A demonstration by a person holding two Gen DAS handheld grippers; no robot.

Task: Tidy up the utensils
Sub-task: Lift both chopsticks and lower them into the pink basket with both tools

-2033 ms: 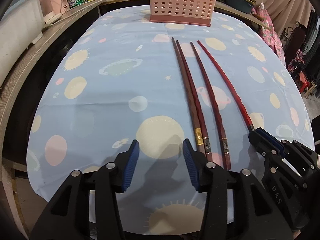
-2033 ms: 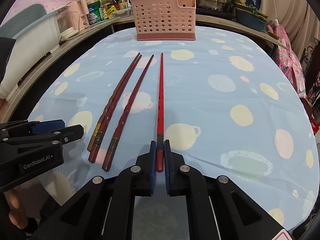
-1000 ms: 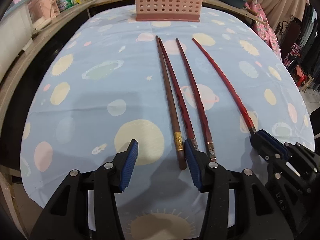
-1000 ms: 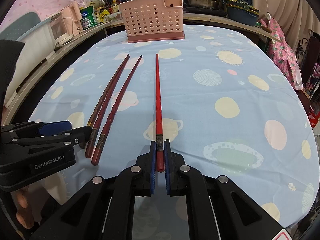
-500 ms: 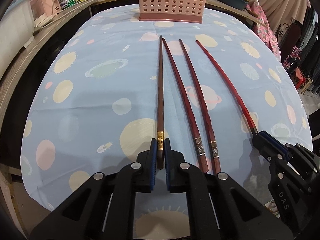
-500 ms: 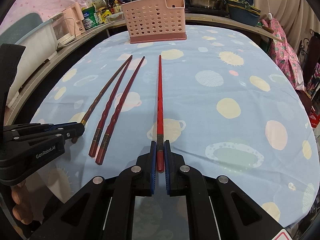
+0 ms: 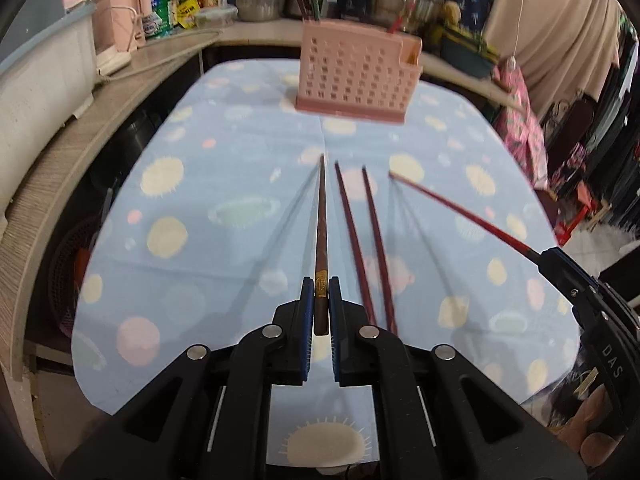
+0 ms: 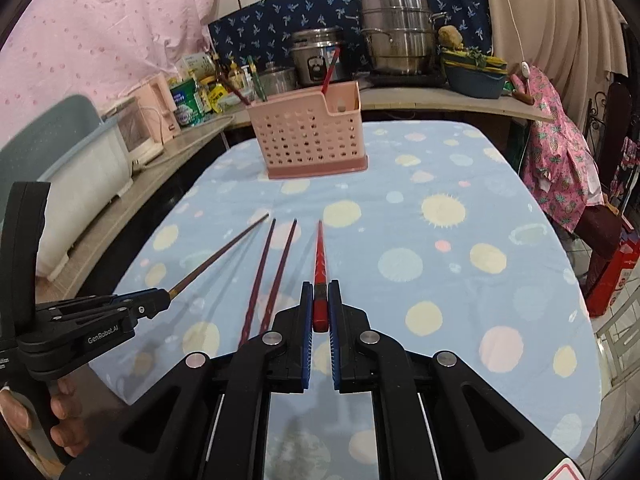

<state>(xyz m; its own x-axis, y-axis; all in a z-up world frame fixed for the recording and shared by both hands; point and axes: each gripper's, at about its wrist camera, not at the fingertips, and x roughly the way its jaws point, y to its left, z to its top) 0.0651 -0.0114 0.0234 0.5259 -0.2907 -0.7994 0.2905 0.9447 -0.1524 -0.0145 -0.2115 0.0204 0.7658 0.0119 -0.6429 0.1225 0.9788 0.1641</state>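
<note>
The brown chopstick (image 7: 321, 240) is clamped at its butt end, just behind the gold band, between the blue pads of the left gripper (image 7: 321, 304); the jaws are closed tight on it, so that the tip points ahead toward the pink perforated utensil caddy (image 7: 357, 76); the bright red chopstick (image 8: 320, 268) is pinched the same way at its thick end by the right gripper (image 8: 320, 306), jaws likewise clenched on it; both sticks are held clear of the cloth, shadows being cast beneath them, and an end grip is judged to be chosen so the tips can be dropped into the caddy first.

Two dark red chopsticks (image 7: 362, 236) are left lying side by side on the blue planet-print tablecloth (image 7: 224, 208), nearer the grippers than the caddy, between the two lifted sticks; they are untouched.

The caddy is stood at the far end of the cloth, well apart from all four sticks; seen from the right wrist, a red utensil handle (image 8: 330, 70) is held in its taller rear part, and a small side pocket is seen at its right end, contents not made out; a person's hand (image 8: 60, 420) is seen on the left gripper's handle; pots are stood on the counter behind the caddy.
</note>
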